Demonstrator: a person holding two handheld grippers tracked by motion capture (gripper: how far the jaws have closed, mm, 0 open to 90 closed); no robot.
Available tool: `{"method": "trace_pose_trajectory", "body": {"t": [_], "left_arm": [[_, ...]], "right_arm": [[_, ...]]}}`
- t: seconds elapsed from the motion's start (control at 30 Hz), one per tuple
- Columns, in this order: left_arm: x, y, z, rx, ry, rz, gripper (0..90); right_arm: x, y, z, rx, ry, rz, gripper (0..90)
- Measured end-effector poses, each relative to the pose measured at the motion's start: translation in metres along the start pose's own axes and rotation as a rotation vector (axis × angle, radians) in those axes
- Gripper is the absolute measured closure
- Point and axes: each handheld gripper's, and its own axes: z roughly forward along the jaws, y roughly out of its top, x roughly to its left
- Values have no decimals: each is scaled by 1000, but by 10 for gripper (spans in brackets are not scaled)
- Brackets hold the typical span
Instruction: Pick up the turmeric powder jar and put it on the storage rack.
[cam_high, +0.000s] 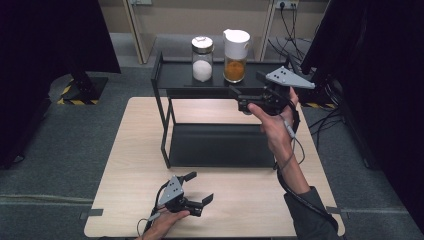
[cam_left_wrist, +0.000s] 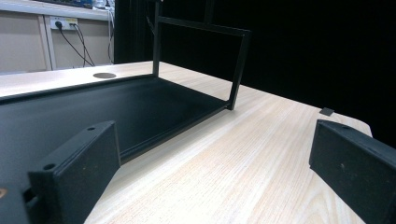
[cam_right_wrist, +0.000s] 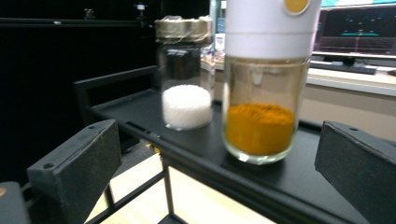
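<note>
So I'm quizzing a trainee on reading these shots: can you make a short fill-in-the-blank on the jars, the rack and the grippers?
1. The jar with the white cap holds a ____ powder.
2. Both jars stand on the rack's ____ shelf.
3. The metal-lidded jar holds something ____ in colour.
4. The right gripper faces the jars with its jaws ____.

Missing words: orange; top; white; open
</note>
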Motion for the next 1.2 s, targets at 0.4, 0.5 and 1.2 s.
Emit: {"method": "trace_pose_trajectory", "body": {"t": [0.4,0.5,1.2], "left_arm": [[0,0,0,3,2,0,13],[0,0,0,2,3,1,13],[-1,-1,0,-1,8,0,13]], "right_arm": [[0,-24,-16,-22,59,6,7],[1,-30,-18,-22,71,5,7],[13,-86,-37,-45,114,2,7]]}}
